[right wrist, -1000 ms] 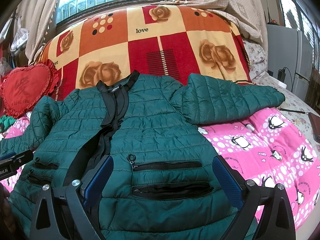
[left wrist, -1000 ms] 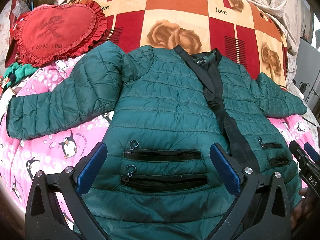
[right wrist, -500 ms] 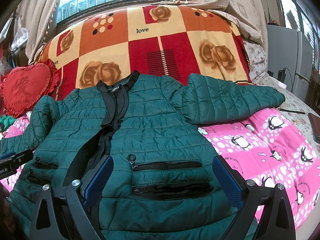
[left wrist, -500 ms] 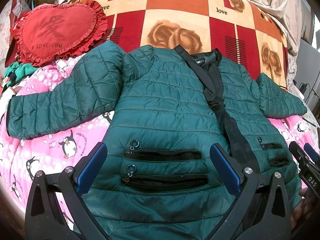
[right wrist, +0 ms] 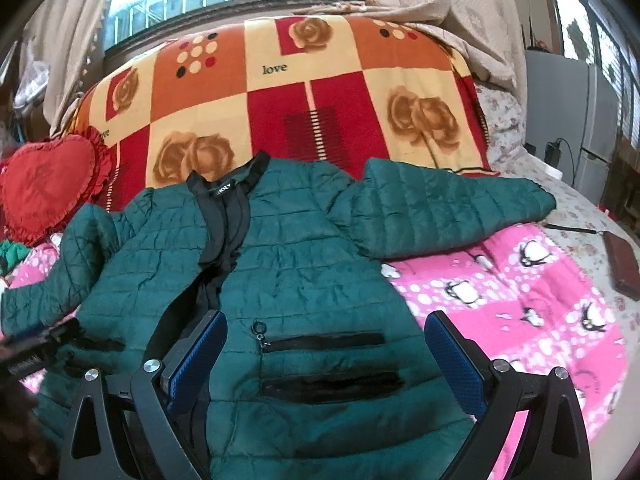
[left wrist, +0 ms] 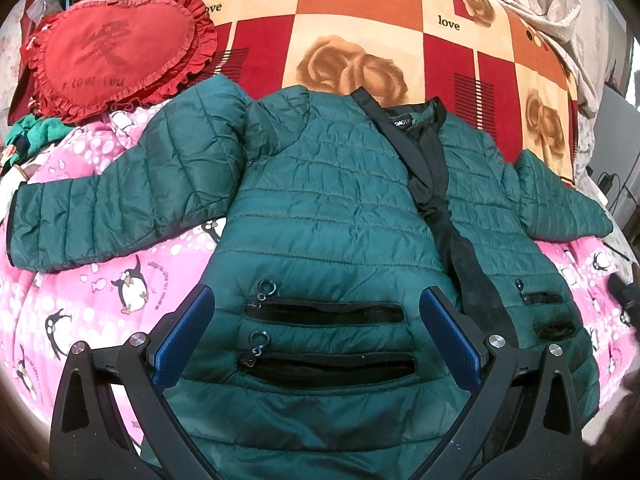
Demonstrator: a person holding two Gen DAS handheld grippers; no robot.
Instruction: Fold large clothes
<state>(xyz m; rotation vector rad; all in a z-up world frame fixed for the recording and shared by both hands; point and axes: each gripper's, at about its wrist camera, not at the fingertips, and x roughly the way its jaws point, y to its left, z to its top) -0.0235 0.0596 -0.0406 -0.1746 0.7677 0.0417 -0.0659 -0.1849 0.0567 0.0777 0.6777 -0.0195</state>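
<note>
The jacket [left wrist: 328,216] lies spread flat, front side up, directly ahead of and beneath both claws, with both sleeves extended outward. Left claw [left wrist: 318,330]: jaws wide, holding nothing, positioned above the two pocket zippers [left wrist: 324,312] of one front panel. Right claw [right wrist: 326,354]: jaws wide, holding nothing, positioned above the pocket zippers of the other panel. The pink penguin sheet [right wrist: 532,312] lies under the jacket. The rose-pattern blanket [right wrist: 320,100] lies beyond the collar. The heart cushion [left wrist: 116,60] lies ahead and left of the left claw.

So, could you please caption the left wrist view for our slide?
Open left gripper above a green jacket spread flat on a pink blanket.
</note>
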